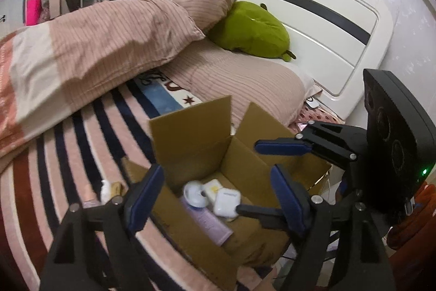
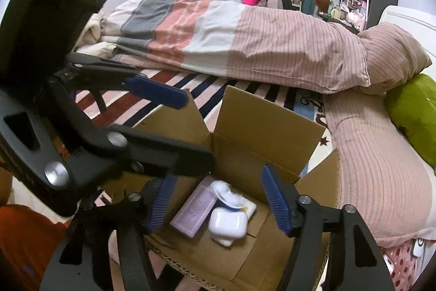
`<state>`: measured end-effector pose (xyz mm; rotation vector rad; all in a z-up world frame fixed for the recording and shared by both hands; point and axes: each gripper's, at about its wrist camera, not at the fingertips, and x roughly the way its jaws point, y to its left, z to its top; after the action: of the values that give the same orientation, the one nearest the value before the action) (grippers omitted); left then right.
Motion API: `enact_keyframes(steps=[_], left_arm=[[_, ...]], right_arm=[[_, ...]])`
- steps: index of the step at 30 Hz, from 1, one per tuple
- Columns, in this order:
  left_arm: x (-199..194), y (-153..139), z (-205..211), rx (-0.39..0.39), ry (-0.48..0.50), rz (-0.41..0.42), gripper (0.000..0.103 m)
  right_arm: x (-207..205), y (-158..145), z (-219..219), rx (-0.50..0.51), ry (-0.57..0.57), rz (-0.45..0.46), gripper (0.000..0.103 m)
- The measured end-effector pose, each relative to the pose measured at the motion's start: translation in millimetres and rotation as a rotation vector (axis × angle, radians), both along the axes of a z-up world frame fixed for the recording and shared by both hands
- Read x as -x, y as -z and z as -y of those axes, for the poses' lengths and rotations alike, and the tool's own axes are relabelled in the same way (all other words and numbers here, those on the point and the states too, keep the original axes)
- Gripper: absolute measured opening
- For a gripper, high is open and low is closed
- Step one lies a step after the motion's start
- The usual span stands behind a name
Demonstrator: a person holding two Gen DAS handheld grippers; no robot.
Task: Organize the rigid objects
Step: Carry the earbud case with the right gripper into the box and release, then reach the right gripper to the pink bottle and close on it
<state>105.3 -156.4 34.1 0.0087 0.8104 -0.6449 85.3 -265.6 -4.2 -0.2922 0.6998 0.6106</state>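
Observation:
An open cardboard box [image 1: 190,138] [image 2: 269,127] sits on the striped bed cover. Inside lie a purple flat pack [image 1: 207,222] [image 2: 194,209], a white rounded case [image 1: 224,205] [image 2: 229,222], a round white lid-like piece [image 1: 194,194] [image 2: 226,192] and a cream flat item [image 1: 212,188] [image 2: 249,207]. My left gripper [image 1: 218,198] is open and empty above the box. My right gripper [image 2: 218,201] is open and empty over the box contents; it also shows in the left wrist view [image 1: 261,176]. The left gripper shows in the right wrist view [image 2: 190,132].
A small white bottle and a tan item [image 1: 109,190] lie on the cover left of the box. A folded striped duvet [image 1: 95,51] [image 2: 245,45], pillows [image 1: 245,89], a green plush [image 1: 253,29] [image 2: 414,111] and the white headboard [image 1: 327,32] surround it.

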Motion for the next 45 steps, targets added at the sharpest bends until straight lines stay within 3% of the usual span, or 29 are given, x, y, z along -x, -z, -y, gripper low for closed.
enact_keyframes(steps=[13,22,30,34,41,45], left_arm=[[44,-6,-91,0.033,-0.145,0.067,0.078],[80,21,-183,0.009,-0.324,0.094,0.080],[93,61,-232,-0.014,-0.415,0.087,0.080],[92,81,-245,-0.013,-0.428,0.075,0.080],[81,112,-260,0.006,-0.429,0.043,0.080],[75,122,-263,0.014,-0.431,0.027,0.080]], right_arm=[[18,-13,-42,0.043,-0.029,0.027,0.065],[45,-15,-129,0.039,-0.166,0.029,0.065],[35,36,-199,0.041,-0.214,-0.119,0.065],[11,70,-213,0.037,-0.141,-0.184,0.065],[-46,113,-217,0.011,0.038,-0.205,0.065],[-72,129,-221,0.022,0.091,-0.174,0.065]])
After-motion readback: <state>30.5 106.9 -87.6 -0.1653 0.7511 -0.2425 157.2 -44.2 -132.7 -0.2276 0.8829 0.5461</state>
